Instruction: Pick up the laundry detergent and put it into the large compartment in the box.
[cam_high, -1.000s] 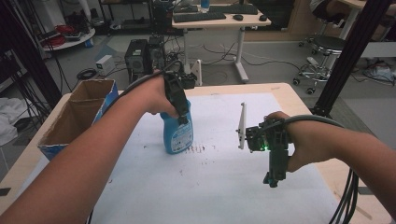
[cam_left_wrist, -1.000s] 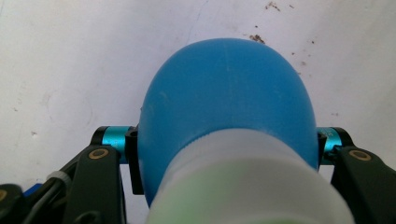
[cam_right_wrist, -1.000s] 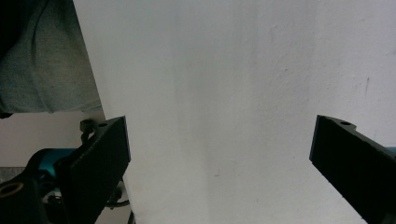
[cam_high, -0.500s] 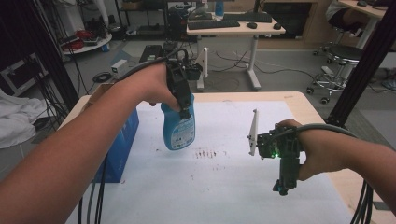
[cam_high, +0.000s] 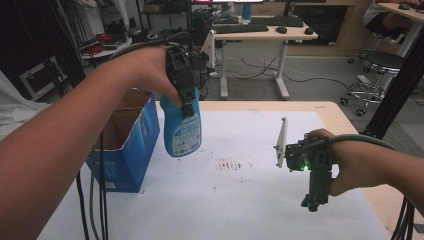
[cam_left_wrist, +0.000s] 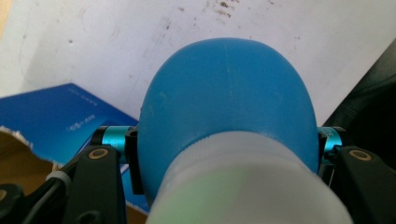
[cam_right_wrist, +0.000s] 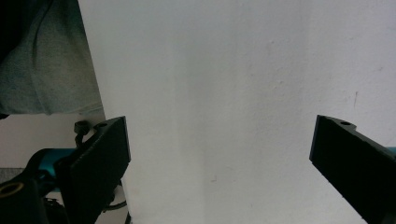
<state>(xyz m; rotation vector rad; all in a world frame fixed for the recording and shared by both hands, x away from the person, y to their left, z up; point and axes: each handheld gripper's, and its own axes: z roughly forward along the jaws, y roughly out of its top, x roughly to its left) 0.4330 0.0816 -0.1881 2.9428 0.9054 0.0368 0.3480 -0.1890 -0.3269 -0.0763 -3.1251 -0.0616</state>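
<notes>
Because the white table is the biggest surface, I begin with it: a white sheet covers it, with a patch of small dark specks near the middle. At its left edge stands an open cardboard box with blue printed sides. Its top is open, and I cannot see what is inside.

Next is the blue spray bottle. I hold it in the air with my left gripper, above the table and just beside the right wall of the box, almost upright. In the left gripper view the jaws press on both sides of the bottle, just under its white upper part, so this tong is clamped on it.

I judge the bottle as stiff plastic with smooth, rounded and rather slippery walls. How much liquid is inside I cannot tell, so the weight may be moderate and may shift when I tilt it. The narrow part near the neck seems the best place to hold, because the wide body below may slide out of the jaws.

My right gripper rests low over the right part of the table. In the right gripper view its jaws stand wide apart with nothing between them.
</notes>
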